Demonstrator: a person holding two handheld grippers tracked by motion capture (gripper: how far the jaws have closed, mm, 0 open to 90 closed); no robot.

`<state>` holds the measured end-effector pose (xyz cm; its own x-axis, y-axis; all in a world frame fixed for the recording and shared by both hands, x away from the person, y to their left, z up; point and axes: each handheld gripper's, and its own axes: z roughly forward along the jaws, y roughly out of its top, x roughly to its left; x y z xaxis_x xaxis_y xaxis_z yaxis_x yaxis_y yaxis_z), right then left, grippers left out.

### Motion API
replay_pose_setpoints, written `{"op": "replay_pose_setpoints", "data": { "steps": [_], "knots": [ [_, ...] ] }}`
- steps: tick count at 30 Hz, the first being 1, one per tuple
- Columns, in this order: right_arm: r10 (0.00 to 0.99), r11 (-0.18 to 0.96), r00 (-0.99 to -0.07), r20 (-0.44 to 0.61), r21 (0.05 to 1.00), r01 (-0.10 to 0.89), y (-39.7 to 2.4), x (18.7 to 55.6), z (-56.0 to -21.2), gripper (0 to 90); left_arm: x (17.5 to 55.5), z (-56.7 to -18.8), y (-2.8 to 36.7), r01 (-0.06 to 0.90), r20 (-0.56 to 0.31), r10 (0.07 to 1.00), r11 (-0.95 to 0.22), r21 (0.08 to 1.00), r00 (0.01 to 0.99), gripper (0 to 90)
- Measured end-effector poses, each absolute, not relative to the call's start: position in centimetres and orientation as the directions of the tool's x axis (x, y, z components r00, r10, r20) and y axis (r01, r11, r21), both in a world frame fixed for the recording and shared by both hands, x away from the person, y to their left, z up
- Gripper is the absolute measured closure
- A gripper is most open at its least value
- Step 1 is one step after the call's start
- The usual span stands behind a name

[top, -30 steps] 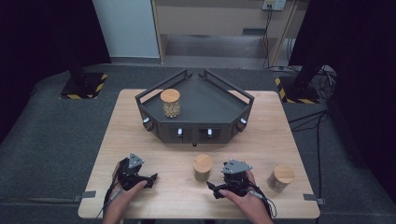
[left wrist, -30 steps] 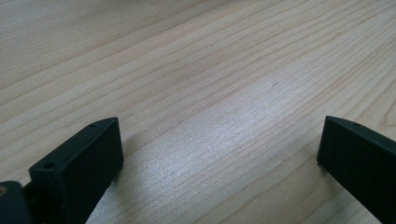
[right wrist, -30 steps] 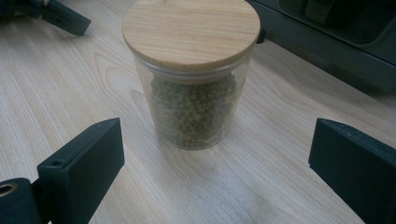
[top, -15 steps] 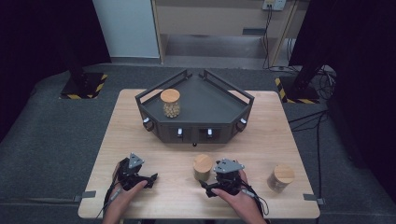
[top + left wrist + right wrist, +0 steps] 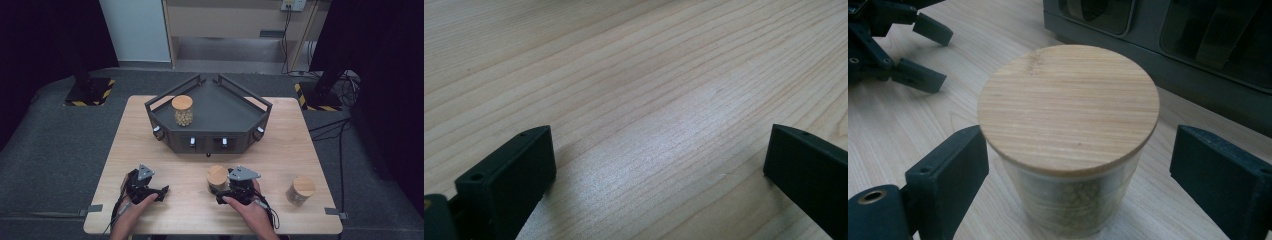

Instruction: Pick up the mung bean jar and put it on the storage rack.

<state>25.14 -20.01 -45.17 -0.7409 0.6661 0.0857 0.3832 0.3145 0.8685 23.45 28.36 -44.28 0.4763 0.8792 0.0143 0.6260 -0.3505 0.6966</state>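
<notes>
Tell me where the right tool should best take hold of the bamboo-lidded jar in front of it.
Probably on the glass wall just under the lid, coming in level from the person's side. The jar stands upright and the lid overhangs the glass, so pads set below the rim shouldn't slip upward. The right tool already straddles it, jaws just closing, right pad not yet touching.

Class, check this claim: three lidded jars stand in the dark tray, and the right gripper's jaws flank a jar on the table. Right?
Wrong in one respect: the high view shows just one jar in the dark tray. The right gripper does flank a table jar.
</notes>
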Motion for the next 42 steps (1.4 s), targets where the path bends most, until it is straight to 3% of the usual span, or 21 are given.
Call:
{"op": "replay_pose_setpoints", "data": {
  "steps": [42],
  "knots": [
    [0.677, 0.261, -0.733, 0.073, 0.907, 0.331, -18.4, 24.9, -46.8, 22.3, 23.4, -44.3, 28.3, 0.627, 0.014, 0.881, -0.347, 0.697, 0.472, 0.0]
  ]
}}
